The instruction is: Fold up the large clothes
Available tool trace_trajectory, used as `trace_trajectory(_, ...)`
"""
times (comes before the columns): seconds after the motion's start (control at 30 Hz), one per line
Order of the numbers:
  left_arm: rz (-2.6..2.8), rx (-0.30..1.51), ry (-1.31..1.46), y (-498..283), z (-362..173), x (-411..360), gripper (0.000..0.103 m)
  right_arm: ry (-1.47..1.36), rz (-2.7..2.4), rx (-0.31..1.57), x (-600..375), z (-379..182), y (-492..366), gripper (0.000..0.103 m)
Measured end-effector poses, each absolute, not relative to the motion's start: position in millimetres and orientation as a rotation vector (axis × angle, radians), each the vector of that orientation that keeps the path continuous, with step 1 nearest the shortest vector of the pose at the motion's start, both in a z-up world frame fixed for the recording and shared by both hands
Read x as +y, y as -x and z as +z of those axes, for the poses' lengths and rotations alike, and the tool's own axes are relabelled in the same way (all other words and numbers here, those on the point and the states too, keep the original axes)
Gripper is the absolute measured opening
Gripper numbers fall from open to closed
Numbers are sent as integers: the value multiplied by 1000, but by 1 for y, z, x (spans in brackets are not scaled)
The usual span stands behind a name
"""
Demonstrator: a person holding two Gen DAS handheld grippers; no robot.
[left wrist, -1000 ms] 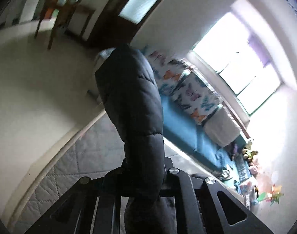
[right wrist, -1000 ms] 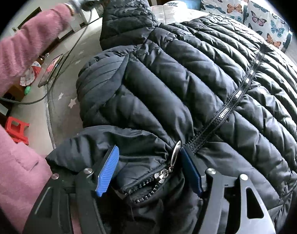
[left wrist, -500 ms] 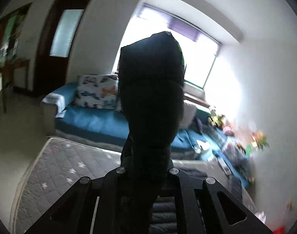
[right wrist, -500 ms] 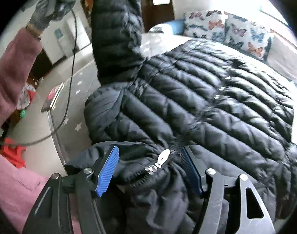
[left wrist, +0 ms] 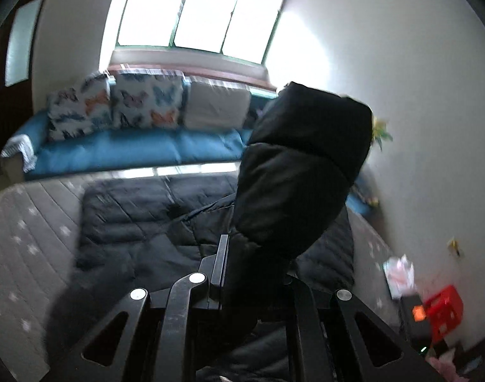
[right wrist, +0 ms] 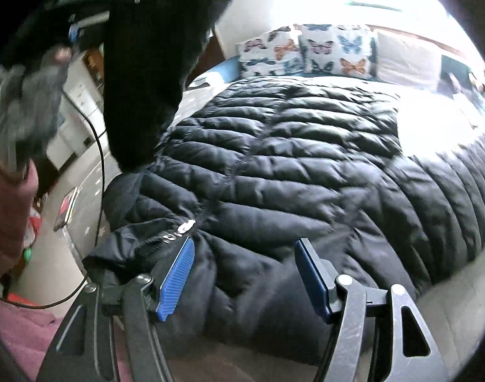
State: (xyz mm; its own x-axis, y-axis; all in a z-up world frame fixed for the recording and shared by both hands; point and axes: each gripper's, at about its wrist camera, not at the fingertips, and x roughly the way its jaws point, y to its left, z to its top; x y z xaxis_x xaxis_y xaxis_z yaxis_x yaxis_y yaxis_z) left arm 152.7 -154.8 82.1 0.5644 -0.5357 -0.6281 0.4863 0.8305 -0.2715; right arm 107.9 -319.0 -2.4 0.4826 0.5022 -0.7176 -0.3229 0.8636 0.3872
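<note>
Both wrist cameras look steeply down, close over the black jacket on the mattress; both share the butterfly cushions at twelve o'clock.

A bright three-pane window glared above a blue sofa with butterfly cushions – white walls around, a dark door at left, a red crate in the right corner.
</note>
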Motion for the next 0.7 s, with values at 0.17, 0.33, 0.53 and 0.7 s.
trace_trajectory(0.17, -606, 899, -45, -137, 1, -234, 13, -278, 456, 937, -342, -11, -97, 72)
trace_trajectory(0.33, -562, 1057, -227, -141, -90, -272, 14, -335, 436, 931, -357, -17, -89, 72)
trace_trajectory(0.53, -580, 1022, -311, -136, -104, -265, 16, -336, 409, 918, -365, -10, -87, 72)
trace_trajectory(0.7, -619, 1009, -320, -134, -83, -254, 19, -320, 387, 881, -372, 6, -93, 72)
